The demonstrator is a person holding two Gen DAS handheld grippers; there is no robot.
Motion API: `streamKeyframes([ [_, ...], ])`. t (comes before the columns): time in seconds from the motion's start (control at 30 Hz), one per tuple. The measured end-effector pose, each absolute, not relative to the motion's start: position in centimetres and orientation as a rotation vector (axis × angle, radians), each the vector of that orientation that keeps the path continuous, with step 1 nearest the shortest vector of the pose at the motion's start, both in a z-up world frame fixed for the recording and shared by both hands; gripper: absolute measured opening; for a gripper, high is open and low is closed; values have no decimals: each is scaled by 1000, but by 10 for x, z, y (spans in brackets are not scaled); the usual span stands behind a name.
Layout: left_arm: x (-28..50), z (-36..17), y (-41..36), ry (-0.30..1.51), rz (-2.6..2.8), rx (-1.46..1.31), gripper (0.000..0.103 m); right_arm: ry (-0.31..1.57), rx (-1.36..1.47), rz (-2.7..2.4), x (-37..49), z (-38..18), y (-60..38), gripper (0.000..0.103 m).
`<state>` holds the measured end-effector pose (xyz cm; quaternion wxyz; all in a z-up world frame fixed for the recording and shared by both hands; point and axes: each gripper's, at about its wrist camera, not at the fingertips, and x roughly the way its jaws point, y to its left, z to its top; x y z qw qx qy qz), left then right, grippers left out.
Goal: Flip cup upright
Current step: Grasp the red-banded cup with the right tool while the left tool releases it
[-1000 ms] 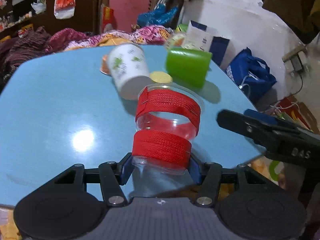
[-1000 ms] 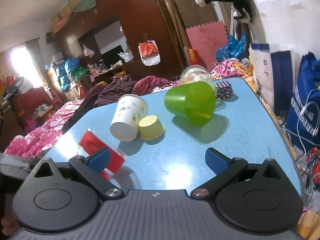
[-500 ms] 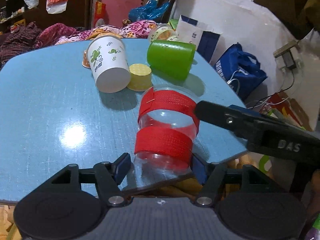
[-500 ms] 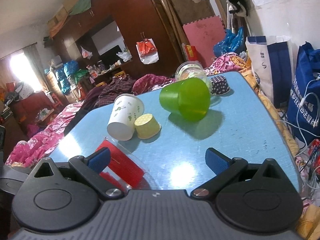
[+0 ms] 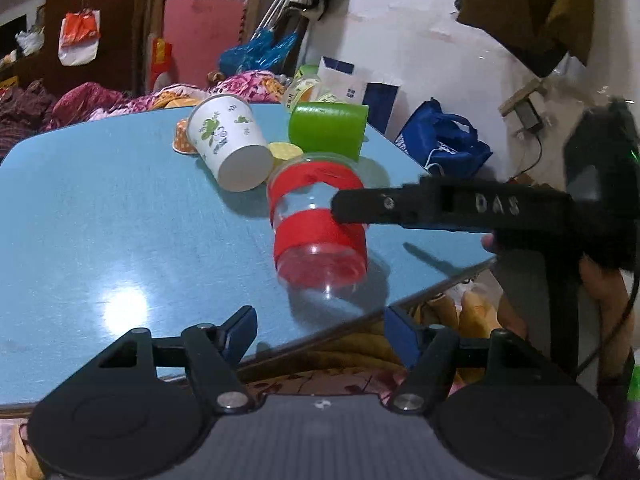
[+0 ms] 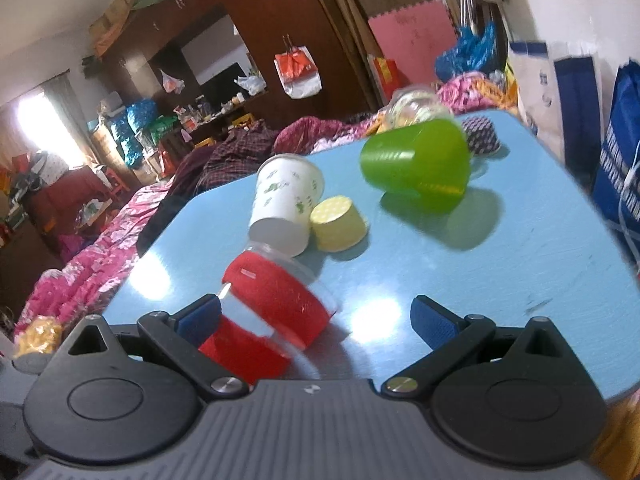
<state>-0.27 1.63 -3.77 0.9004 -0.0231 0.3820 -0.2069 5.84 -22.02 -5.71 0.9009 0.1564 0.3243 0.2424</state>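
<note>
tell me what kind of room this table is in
Probably a cluttered bedroom or living room in a home: a dark wooden wardrobe, heaps of clothes and bedding, and shopping bags against the wall beside the blue table.

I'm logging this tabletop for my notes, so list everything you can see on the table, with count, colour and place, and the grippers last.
clear plastic cup with two red bands: one, clear and red, lying on its side near the table's front edge.
white paper cup with green leaf print: one, white and green, tipped over behind the banded cup.
small yellow dotted paper cup: one, yellow, on its side touching the white cup.
green plastic cup: one, green, on its side toward the far right.
dark dotted cupcake liner: one, dark, behind the green cup.
small orange paper cup: one, orange, behind the white cup.
clear jar: one, at the far edge.
blue table: one.
left hand-held gripper: open, empty.
right hand-held gripper: open beside the banded cup.
</note>
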Motion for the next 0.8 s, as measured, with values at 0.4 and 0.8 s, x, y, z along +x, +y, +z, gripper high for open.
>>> streamKeyframes([
  [0.4, -18, -51, 105, 708, -460, -201, 74, 845, 167, 543, 96, -39, -125, 81],
  [0.8, -13, -61, 150, 680, -386, -307, 77, 957, -121, 497, 119, -20, -83, 79],
])
